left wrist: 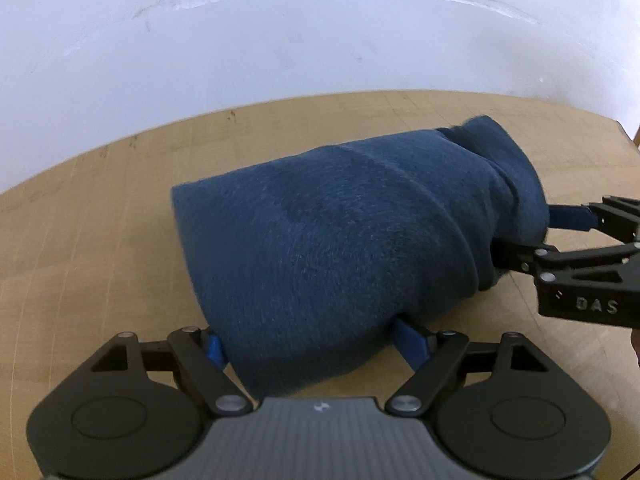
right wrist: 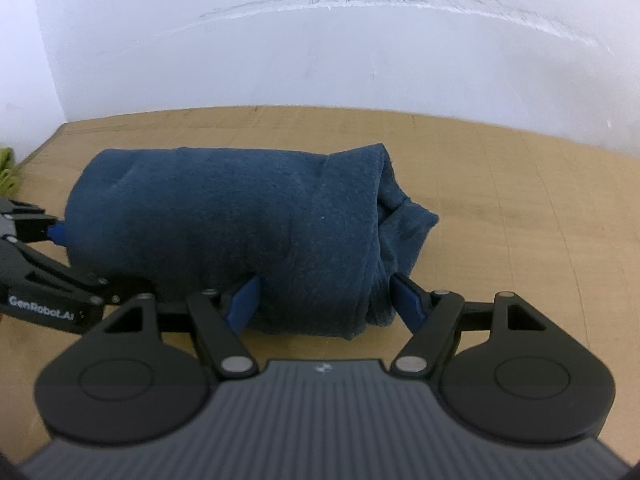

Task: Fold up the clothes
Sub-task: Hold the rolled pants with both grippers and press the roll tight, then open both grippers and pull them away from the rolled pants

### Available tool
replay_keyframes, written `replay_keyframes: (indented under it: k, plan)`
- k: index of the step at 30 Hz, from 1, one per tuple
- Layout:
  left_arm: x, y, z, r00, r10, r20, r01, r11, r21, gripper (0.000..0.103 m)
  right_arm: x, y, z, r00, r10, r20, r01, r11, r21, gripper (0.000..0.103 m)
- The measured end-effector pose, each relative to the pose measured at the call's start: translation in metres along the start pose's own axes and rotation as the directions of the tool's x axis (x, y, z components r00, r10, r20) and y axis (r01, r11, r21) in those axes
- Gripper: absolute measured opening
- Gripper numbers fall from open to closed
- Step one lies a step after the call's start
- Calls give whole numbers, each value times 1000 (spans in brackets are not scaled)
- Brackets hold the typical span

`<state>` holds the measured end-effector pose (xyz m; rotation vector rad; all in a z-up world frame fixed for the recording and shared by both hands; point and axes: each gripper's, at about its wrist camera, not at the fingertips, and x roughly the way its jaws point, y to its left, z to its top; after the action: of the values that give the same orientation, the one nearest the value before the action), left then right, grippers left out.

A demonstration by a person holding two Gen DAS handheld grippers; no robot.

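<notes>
A dark blue fleece garment lies folded into a thick bundle on the wooden table. My left gripper has its jaws wide apart, one blue pad on each side of the bundle's near left end. My right gripper also has its jaws wide apart, around the bundle's right end, where a loose flap sticks out. Each gripper shows in the other's view: the right one at the right edge, the left one at the left edge. Fabric hides the fingertips.
A white wall stands behind the table's far edge. The table's right corner shows in the left wrist view. A bit of green cloth lies off the table's left edge in the right wrist view.
</notes>
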<state>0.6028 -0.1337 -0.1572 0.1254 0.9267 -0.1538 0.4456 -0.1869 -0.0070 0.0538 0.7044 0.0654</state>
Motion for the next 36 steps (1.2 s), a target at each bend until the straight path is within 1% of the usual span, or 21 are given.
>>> replay_keyframes:
  k: [1, 4, 7, 10, 12, 14, 17, 19, 20, 23, 25, 26, 29, 32, 36]
  plan:
    - [7, 2, 6, 1000, 2, 5, -2, 1000, 5, 86, 9, -1, 6, 1000, -11, 4, 11, 1000, -2, 73]
    - [26, 8, 20, 1000, 14, 18, -14, 1000, 10, 88, 33, -7, 20, 999, -32, 3, 32, 998, 50, 73]
    - [40, 14, 35, 998, 40, 43, -42, 999, 36, 89, 49, -12, 26, 1000, -29, 9, 28, 997, 76, 73]
    - [51, 27, 45, 997, 53, 51, -54, 998, 20, 89, 61, -4, 29, 1000, -28, 7, 28, 999, 37, 75]
    - [59, 35, 54, 996, 67, 54, -67, 998, -2, 89, 79, 7, 42, 1000, -31, -4, 31, 1000, -5, 75]
    - [65, 43, 66, 995, 81, 56, -80, 997, -10, 88, 90, 11, 47, 999, -46, -2, 46, 998, -35, 76]
    - [73, 46, 81, 994, 97, 59, -97, 995, 1, 88, 103, 17, 57, 997, -82, 9, 82, 995, -49, 76]
    - [76, 57, 97, 994, 94, 54, -93, 996, -7, 88, 108, 16, 62, 996, -85, 7, 85, 996, -34, 76]
    - [71, 58, 95, 994, 94, 59, -93, 996, -12, 87, 108, 14, 64, 997, -84, 2, 84, 996, -23, 76]
    - [57, 59, 91, 993, 95, 73, -94, 995, -26, 85, 94, 10, 61, 997, -76, 8, 76, 997, 5, 74]
    - [41, 60, 89, 991, 99, 93, -97, 995, -24, 86, 75, 8, 56, 998, -54, 26, 53, 998, 30, 74]
    - [31, 57, 85, 990, 94, 100, -92, 995, -24, 88, 65, 7, 54, 998, -43, 37, 41, 998, 42, 74]
    - [8, 53, 69, 990, 81, 114, -77, 996, -37, 93, 27, 10, 42, 998, -9, 68, 5, 998, 60, 74]
    - [-27, 39, 49, 989, 73, 127, -65, 996, -66, 95, -4, 11, 28, 995, 27, 92, -33, 997, 67, 74]
    - [-68, 22, 21, 990, 46, 135, -34, 995, -91, 98, -60, 28, 9, 992, 43, 117, -50, 997, 59, 74]
